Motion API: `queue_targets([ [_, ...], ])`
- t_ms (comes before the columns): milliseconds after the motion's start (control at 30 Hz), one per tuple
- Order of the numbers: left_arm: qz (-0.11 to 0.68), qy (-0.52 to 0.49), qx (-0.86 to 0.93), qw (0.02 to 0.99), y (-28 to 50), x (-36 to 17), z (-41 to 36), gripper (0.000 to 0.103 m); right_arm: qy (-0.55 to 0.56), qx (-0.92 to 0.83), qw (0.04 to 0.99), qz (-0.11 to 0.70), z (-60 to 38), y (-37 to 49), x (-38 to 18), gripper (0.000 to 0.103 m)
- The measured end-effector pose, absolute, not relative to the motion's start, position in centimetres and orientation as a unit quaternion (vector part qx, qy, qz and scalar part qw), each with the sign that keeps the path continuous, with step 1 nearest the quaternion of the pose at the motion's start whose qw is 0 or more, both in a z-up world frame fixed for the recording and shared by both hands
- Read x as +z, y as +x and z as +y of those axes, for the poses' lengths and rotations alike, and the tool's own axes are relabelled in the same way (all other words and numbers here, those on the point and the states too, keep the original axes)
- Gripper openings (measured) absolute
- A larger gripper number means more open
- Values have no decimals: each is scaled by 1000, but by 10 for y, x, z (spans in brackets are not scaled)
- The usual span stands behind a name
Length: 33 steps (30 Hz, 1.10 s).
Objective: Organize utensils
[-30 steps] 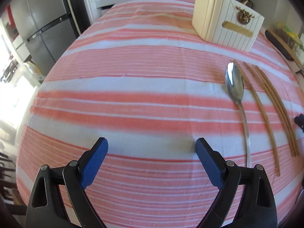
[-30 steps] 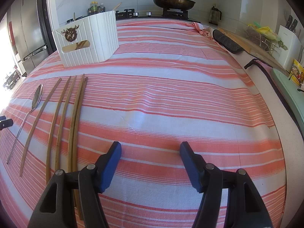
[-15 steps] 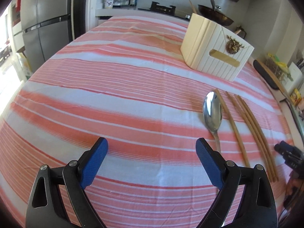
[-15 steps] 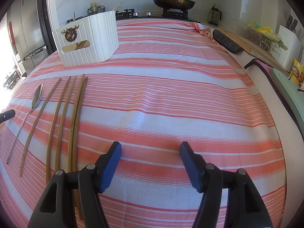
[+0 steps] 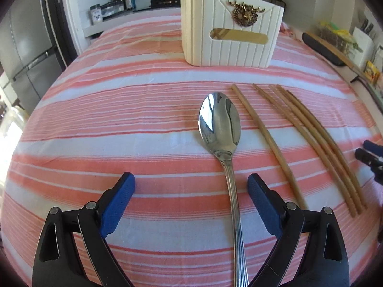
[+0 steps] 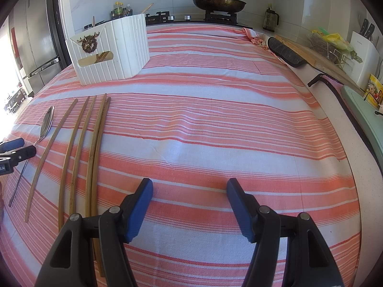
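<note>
No lettering can be read anywhere; the yellow packet (image 6: 374, 88) at the far right counter carries printing too small and blurred to make out.

Spoon (image 5: 220, 124) is shiny polished metal, the 5 chopsticks (image 5: 308, 134) matt wood, cloth (image 5: 119, 110) woven and striped, holder (image 5: 229, 33) ribbed matt plastic.

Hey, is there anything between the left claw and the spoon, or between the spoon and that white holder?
Nothing visible blocks either. The left claw is open, with the spoon handle lying between its fingers. Only bare striped cloth separates the spoon's bowl from the white holder. The chopsticks lie off to the right of that path.
</note>
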<state>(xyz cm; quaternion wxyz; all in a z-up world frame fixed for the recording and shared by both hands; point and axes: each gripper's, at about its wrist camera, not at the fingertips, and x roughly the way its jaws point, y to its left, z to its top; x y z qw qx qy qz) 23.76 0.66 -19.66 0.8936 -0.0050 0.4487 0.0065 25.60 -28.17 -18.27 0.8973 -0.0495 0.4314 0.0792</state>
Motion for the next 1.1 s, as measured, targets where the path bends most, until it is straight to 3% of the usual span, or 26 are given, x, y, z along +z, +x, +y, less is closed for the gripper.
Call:
queue_targets([
  [233,454,-14,14,891,239,-199,11,101,-55,174,882,434,-256,251,-161,65],
  [367,454,-15,13,891,239,-200,13,102,-96,199,863,455,-230,260,-165,54],
  [633,454,-15,14,891,239,-200,13,102,-106,195,850,478,-217,275,-174,53],
  [767,453,-15,14,891,239,-200,13,102,-140,191,847,476,-205,272,-179,40],
  [900,453,-15,15,891,239,-200,14,103,-140,191,850,470,-197,272,-179,17],
  [1100,453,-18,22,891,238,-200,16,103,-97,110,872,467,-217,270,-177,8],
])
